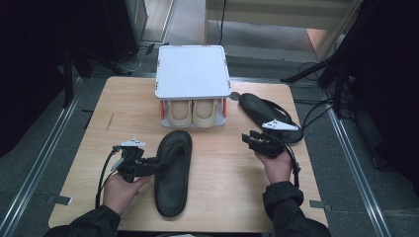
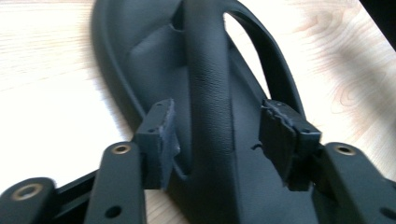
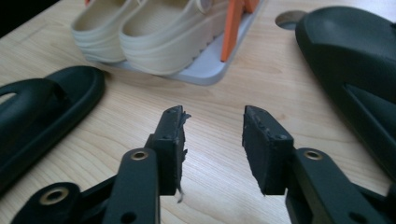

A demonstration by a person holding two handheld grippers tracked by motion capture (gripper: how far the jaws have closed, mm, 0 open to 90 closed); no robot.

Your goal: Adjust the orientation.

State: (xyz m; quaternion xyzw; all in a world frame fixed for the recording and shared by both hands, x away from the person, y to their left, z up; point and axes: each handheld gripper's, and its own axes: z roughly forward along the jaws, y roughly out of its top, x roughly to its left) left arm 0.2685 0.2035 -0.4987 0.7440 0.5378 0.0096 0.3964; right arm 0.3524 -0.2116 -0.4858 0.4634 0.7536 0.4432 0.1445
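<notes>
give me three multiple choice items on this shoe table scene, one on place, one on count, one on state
1. Where does the pair of beige clogs sit?
A. on the lower shelf of the white two-tier rack
B. on top of the rack
C. on the floor

2. How many black rubber flip-flop sandals lie on the wooden table?
A. one
B. two
C. four

3. How do the left gripper's jaws stand at the near sandal's strap?
A. clamped shut on it
B. open, one pad on each side of it
C. far from it

Answers: 1 A, the high view shows the clogs under the rack's top plate. 2 B, one sandal lies in the middle, the other beside the rack. 3 B, the left gripper view shows gaps between pads and strap.
</notes>
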